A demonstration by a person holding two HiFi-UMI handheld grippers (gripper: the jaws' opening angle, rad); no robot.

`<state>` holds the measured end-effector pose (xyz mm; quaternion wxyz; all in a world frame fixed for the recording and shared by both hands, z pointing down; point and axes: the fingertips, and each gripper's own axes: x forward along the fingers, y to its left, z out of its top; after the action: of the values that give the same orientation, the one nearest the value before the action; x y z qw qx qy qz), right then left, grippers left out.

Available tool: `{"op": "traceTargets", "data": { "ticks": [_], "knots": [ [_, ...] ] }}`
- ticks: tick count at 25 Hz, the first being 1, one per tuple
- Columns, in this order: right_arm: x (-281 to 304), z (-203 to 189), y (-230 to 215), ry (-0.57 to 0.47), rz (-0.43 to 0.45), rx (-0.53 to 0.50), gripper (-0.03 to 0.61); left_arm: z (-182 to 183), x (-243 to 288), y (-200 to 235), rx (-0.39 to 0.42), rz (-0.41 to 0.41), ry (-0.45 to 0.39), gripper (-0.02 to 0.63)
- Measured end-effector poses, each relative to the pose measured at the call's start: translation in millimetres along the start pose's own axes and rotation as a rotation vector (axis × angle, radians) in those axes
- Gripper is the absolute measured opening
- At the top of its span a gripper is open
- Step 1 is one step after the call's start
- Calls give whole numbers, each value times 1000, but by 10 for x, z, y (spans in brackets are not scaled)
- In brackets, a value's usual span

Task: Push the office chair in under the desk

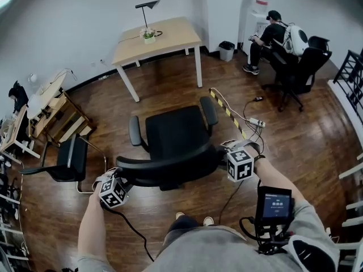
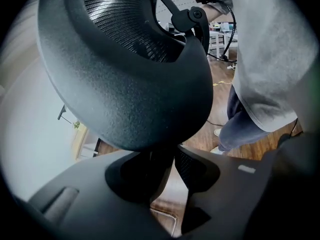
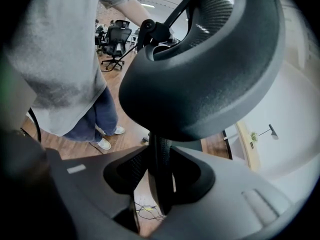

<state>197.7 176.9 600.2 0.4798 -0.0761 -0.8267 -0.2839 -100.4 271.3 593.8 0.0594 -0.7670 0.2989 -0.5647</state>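
Note:
A black office chair point(image 1: 173, 132) stands on the wood floor, its seat facing a light wooden desk point(image 1: 170, 35) at the far wall. Its curved backrest point(image 1: 170, 169) is nearest to me. My left gripper point(image 1: 116, 187) sits at the backrest's left end and my right gripper point(image 1: 235, 160) at its right end. In the left gripper view the backrest point(image 2: 130, 84) fills the frame and its edge lies pinched between the jaws of the left gripper point(image 2: 165, 176). The right gripper view shows the right gripper point(image 3: 160, 179) closed on the backrest point(image 3: 200, 84) edge the same way.
A desk lamp point(image 1: 146, 7) and a small plant point(image 1: 149, 34) stand on the desk. A second black chair point(image 1: 71, 160) and wooden racks point(image 1: 57, 112) are at the left. A yellow-black cable strip point(image 1: 227, 109) and power strip point(image 1: 256, 122) lie right of the chair. A person point(image 1: 278, 38) sits far right.

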Motion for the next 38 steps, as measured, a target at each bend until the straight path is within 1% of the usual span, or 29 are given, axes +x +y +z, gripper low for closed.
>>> {"op": "traceTargets", "data": {
  "ticks": [4, 12, 22, 28, 33, 38],
  "knots": [
    [32, -37, -134, -4, -5, 5, 144, -1, 43, 117, -8, 4, -2, 150],
    [265, -155, -564, 24, -33, 11, 141, -89, 271, 501, 12, 7, -26, 147],
    [556, -80, -1235, 48, -39, 44, 140, -366, 469, 1250, 29, -31, -38, 149],
    [699, -58, -1474, 52, -43, 60, 140, -485, 577, 1538, 47, -62, -59, 152],
    [792, -33, -1671, 64, -58, 77, 141, -571, 636, 1747, 64, -72, -77, 152],
    [870, -21, -1720, 70, -46, 93, 141, -636, 715, 1850, 64, -85, -87, 155]
  ]
}}
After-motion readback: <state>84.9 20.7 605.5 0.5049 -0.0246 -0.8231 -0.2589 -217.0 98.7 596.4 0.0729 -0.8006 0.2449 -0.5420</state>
